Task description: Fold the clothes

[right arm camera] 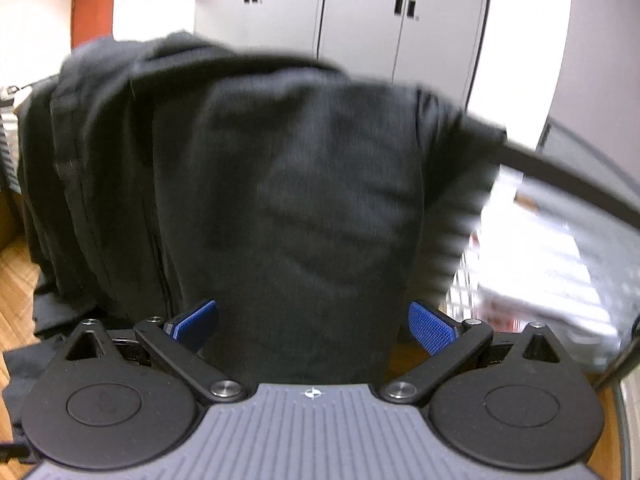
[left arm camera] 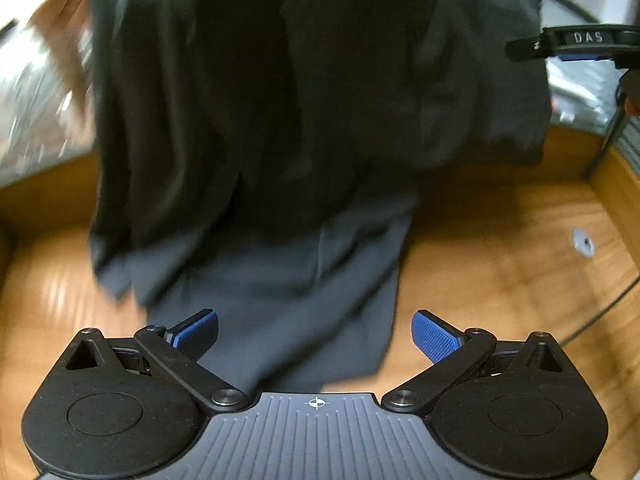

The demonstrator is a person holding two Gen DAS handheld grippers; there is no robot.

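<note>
The garment is plain dark charcoal, close to black, with no print, and it lies on a table of warm orange-brown wood with a visible grain. Both the left gripper and the right gripper have matte black arms, bright blue pads with a fine dotted texture, and a grey body ribbed with thin dark lines. Behind stand pale grey cabinets with small black handles, beside a reddish-brown door.
</note>
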